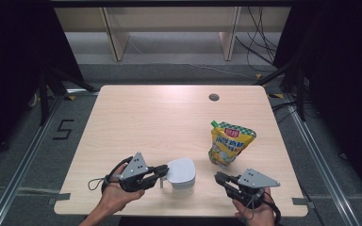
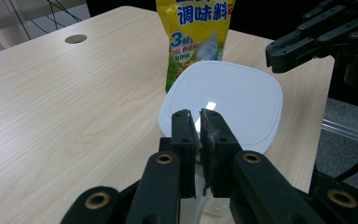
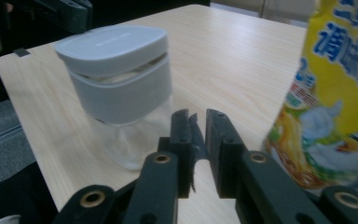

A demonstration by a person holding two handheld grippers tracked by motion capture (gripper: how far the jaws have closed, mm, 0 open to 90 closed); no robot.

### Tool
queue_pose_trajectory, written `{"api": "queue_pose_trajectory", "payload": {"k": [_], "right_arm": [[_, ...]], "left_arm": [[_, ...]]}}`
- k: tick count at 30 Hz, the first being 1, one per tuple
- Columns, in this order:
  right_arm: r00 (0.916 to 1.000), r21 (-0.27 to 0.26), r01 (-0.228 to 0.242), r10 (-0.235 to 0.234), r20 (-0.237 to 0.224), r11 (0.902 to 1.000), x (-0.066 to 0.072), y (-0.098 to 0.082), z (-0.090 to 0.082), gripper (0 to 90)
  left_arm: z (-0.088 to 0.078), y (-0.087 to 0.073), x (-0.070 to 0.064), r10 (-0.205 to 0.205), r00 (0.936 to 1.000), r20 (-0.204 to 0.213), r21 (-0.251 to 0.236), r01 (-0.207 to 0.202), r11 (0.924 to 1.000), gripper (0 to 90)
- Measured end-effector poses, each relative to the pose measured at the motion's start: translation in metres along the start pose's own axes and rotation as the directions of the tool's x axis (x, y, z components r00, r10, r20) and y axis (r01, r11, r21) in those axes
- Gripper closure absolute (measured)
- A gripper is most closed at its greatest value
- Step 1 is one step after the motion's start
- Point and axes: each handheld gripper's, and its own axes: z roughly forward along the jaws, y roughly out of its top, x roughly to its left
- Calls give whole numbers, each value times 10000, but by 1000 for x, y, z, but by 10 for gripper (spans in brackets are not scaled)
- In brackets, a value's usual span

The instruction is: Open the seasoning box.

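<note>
A clear jar (image 1: pixel 181 173) with a pale grey lid and band stands near the table's front edge. Its lid (image 2: pixel 233 98) lies just beyond my left gripper (image 2: pixel 199 116), whose jaws stand almost together at the lid's near rim. In the high view the left gripper (image 1: pixel 164 170) touches the jar's left side. A yellow seasoning pouch (image 1: pixel 228 143) with a green cap stands to the right, behind the jar. My right gripper (image 1: pixel 218 177) is shut with nothing in it, to the right of the jar (image 3: pixel 121 79) and in front of the pouch (image 3: pixel 331 107), touching neither.
The wooden table (image 1: pixel 151 117) has a round cable hole (image 1: pixel 213 97) near its far edge. Wooden shelving (image 1: pixel 169 28) and loose cables (image 1: pixel 259 47) lie on the floor beyond. Dark curtains flank both sides.
</note>
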Motion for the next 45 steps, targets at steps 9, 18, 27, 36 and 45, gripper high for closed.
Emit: {"api": "queue_pose_trajectory", "payload": {"k": [9, 18, 27, 36, 45], "right_arm": [[9972, -195, 571, -580, -470, 9982, 9, 9, 14, 898], [9937, -201, 790, -803, -781, 9967, 18, 19, 29, 900], [9887, -52, 1194, -1194, -910, 9928, 24, 23, 33, 900], [9836, 69, 1571, -1558, -907, 9876, 28, 28, 36, 900], [9816, -72, 1661, -1660, -946, 9861, 31, 34, 37, 900]], "left_arm": [[-1, -2, 1, 172, 9999, 19, -33, -172, 9998, 833], [-2, -2, 0, 72, 9999, -72, -25, -72, 10000, 833], [-2, -3, 1, 132, 9999, -26, -18, -132, 9999, 833], [-2, -4, -1, -94, 9999, -82, -45, 93, 9999, 835], [-9, -5, 6, -429, 9979, 483, -411, 449, 9981, 622]]}}
